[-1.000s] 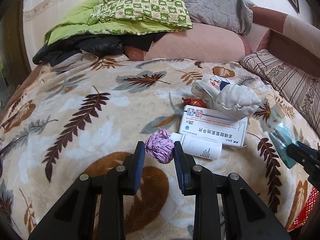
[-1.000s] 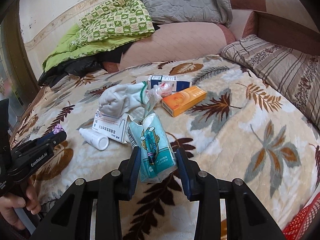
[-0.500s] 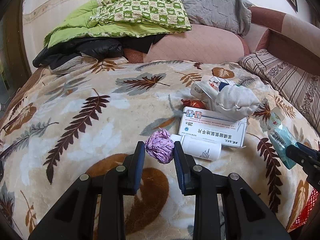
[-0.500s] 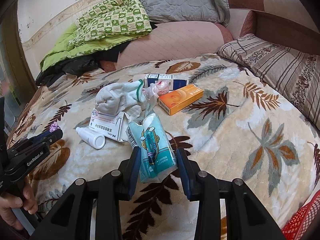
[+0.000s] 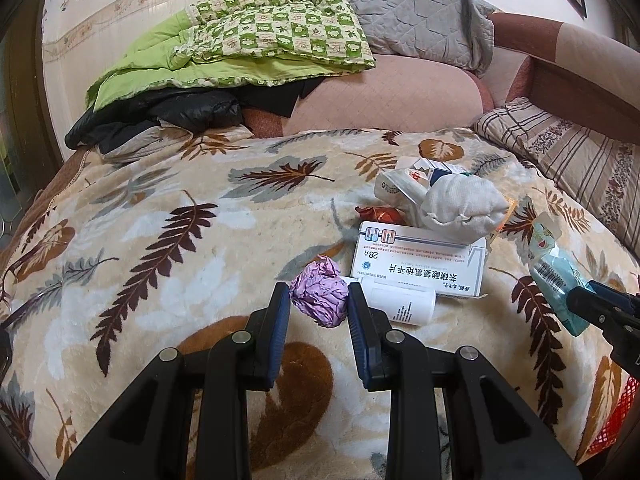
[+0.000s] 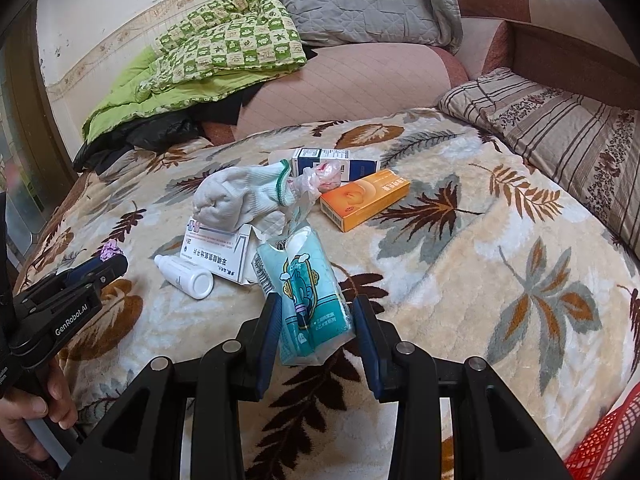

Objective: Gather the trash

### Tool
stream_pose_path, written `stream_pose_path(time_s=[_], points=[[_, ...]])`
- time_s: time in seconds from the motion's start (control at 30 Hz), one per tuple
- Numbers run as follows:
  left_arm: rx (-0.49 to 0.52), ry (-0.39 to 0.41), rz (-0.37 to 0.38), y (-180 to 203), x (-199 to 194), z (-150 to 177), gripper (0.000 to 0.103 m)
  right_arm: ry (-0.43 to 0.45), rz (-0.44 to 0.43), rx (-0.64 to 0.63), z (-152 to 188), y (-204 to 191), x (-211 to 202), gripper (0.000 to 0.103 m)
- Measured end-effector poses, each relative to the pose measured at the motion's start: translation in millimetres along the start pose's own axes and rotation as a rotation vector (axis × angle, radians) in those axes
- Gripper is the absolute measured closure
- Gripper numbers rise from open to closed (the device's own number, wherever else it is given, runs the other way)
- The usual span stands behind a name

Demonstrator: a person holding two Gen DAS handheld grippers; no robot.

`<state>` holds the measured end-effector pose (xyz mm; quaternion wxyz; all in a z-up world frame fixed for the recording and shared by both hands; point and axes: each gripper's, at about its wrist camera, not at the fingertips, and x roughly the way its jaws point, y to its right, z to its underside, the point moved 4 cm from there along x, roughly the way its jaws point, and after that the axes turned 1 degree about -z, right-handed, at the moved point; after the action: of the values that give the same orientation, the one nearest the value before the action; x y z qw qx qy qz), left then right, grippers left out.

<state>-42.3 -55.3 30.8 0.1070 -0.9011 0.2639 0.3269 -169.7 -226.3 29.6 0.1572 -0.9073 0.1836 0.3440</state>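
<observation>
On a leaf-patterned blanket [image 5: 160, 240] lies a heap of trash. My left gripper [image 5: 318, 294] is shut on a crumpled purple foil ball [image 5: 320, 304], just left of a white bottle [image 5: 404, 306] and a white medicine box [image 5: 416, 266]. My right gripper [image 6: 319, 302] is shut on a teal tissue pack [image 6: 308, 280], held slightly above the blanket. In the right wrist view the left gripper [image 6: 100, 266] shows at the left edge with the foil ball [image 6: 110, 249]. An orange box [image 6: 364, 198], a blue-white box [image 6: 332, 162] and a white glove [image 6: 240, 196] lie behind.
A red mesh basket [image 6: 604, 440] sits at the bed's near right corner. A red wrapper [image 5: 380, 214] and clear plastic [image 6: 320, 176] lie in the heap. Green quilts [image 5: 260, 36], pillows and a dark jacket [image 5: 160, 116] are piled at the back. A hand [image 6: 28, 412] holds the left gripper's handle.
Both grippers keep their hold. The views have drifted only slightly, and the items on the blanket have not moved.
</observation>
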Motion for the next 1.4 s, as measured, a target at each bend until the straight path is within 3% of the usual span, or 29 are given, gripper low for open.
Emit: stream_pose_path(time_s=[1.4], points=[[-0.007, 0.002, 0.008, 1.1, -2.1, -2.0, 0.075, -0.001, -0.002, -0.005, 0.9, -1.7, 1.7, 0.064]])
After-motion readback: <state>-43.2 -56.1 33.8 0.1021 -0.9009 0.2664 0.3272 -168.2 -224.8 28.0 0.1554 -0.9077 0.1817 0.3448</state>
